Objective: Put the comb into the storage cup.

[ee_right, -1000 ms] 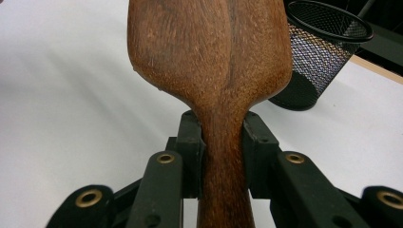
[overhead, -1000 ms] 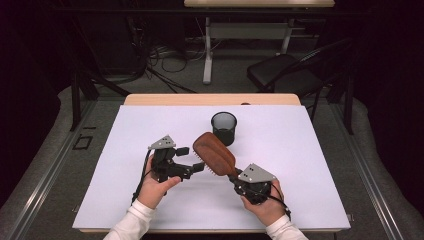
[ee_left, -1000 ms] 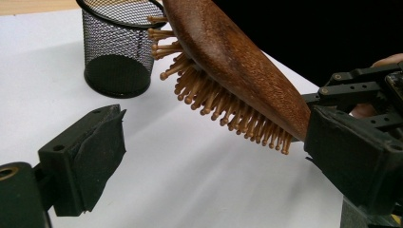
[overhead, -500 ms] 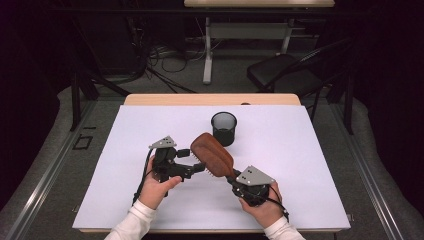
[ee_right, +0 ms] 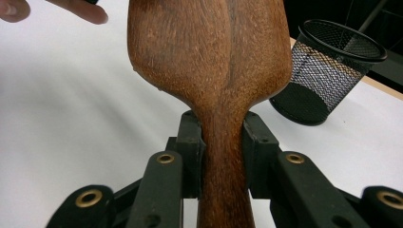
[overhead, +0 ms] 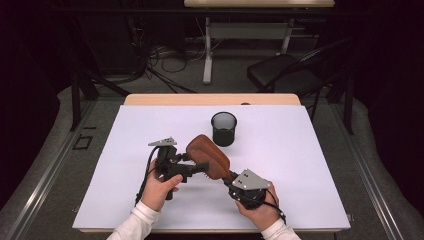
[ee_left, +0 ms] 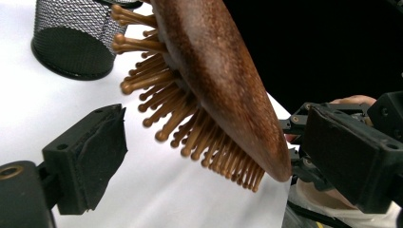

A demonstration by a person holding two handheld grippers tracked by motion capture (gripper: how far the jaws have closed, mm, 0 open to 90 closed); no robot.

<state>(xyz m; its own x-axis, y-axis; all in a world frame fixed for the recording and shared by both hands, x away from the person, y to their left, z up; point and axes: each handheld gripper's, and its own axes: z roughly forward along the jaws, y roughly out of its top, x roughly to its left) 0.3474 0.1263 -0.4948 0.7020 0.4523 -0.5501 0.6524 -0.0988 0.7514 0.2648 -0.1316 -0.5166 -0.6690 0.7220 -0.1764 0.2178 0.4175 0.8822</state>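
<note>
Wooden and dark brown, the hairbrush (overhead: pixel 207 155) hangs above the white bench (overhead: pixel 310 165), a little toward your side of its middle. Your right claw (ee_right: pixel 223 156) is clenched on the handle — in the right gripper view the two black jaws press the narrow neck from either side, and the broad back of the brush head rises straight up out of the grip. From the high view the handle runs down and to the right into that claw (overhead: pixel 234 181), while the head slants up and to the left, its back turned upward.

Your left claw (overhead: pixel 200 167) sits just beside the head on its left, released, its jaws having closed a touch in the last half second. In the left gripper view its jaws stand wide apart with the bristle side of the head between them: one pad (ee_left: pixel 95 152) lies below and to the left of the bristles, clear of them, and the other pad (ee_left: pixel 351 161) is off to the right past the brush's rounded tip. Neither pad presses on the wood or the bristles.

Beyond the brush head, farther from you, a black mesh cup (overhead: pixel 223 128) stands upright on the bench, near the brush but apart from it.
</note>
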